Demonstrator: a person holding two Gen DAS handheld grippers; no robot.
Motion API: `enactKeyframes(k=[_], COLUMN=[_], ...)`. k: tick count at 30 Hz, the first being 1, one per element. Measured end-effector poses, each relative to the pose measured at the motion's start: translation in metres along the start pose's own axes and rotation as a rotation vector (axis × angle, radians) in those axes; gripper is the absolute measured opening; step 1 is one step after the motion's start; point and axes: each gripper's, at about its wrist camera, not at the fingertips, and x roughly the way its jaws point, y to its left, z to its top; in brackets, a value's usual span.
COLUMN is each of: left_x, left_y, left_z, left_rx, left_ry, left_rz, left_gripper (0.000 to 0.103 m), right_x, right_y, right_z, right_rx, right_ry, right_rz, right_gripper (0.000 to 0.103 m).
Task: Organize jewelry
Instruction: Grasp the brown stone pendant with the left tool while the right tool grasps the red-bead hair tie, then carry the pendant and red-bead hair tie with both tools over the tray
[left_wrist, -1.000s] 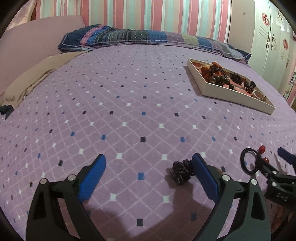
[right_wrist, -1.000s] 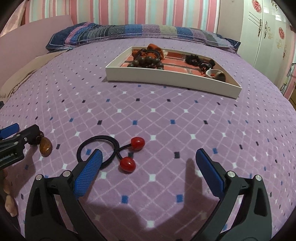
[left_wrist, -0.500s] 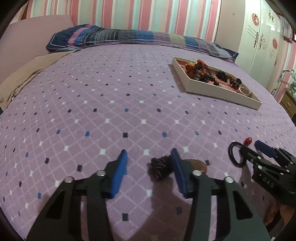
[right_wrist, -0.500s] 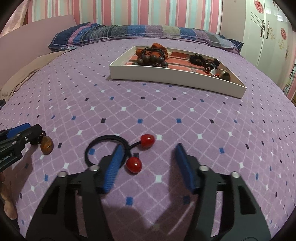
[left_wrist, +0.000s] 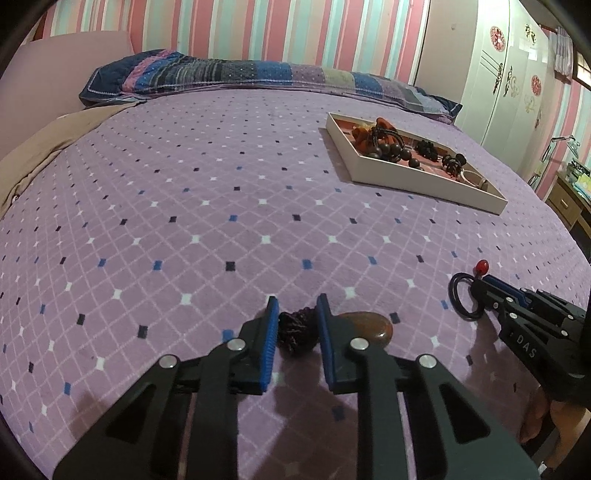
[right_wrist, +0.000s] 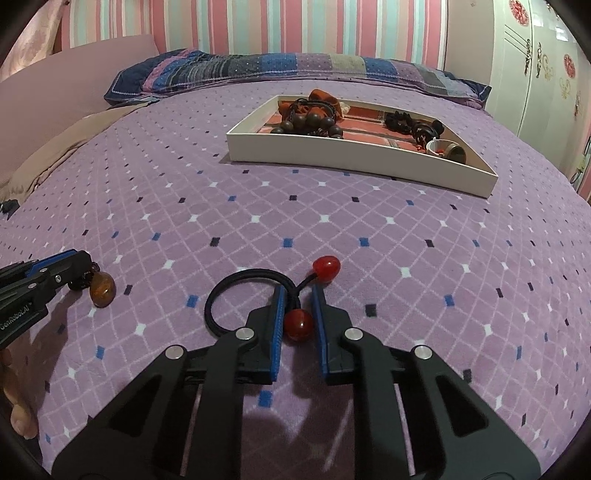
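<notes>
Left gripper (left_wrist: 294, 325): the jaws have just been closing and now stand narrow around a dark braided cord knot (left_wrist: 295, 331) that lies on the bed (left_wrist: 221, 221). Both blue pads sit against the knot's sides. A brown polished stone (left_wrist: 373, 326) joined to that knot lies just beside the right-hand finger, partly hidden behind it.

Right gripper (right_wrist: 298, 308): the jaws have just been closing and now stand narrow around the nearer red bead (right_wrist: 298, 325) of a black hair tie (right_wrist: 243, 295). The bead sits between the pads; whether both pads press on it cannot be told, since a thin gap shows on one side. The second red bead (right_wrist: 326, 268) lies on the bed just beyond the fingertips. The elastic loop rests flat, with part of it under the left-hand finger.

Surroundings: a white tray (right_wrist: 354, 155) lies well apart from both grippers, further up the bed. It holds dark wooden beads (right_wrist: 314, 123), an orange cloth item and several small black pieces. A striped pillow (right_wrist: 295, 68) lies along the head of the bed. A tan cloth (left_wrist: 48, 147) covers the left edge. A white wardrobe (left_wrist: 509, 74) stands at the right.

Obstructions: open bedspread lies between each gripper and the tray. The two grippers work near each other, side by side.
</notes>
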Motion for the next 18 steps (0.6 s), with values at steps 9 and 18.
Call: enactKeyframes(k=[9,18], left_x=[-0.009,-0.021], left_y=[0.013,0.028], left_z=[0.002,0.006], left_rx=[-0.064,-0.135], left_ry=[-0.008,-0.025], left_rz=[-0.008,-0.021], left_gripper=[0.013,0.011], right_x=[-0.003,-0.005], right_y=[-0.008,-0.016], right_z=[0.001,0.003], right_rx=[0.025,0.041], right_ry=[-0.003,-0.011], right_rz=[0.036,0.06], right_gripper=[0.015,0.015])
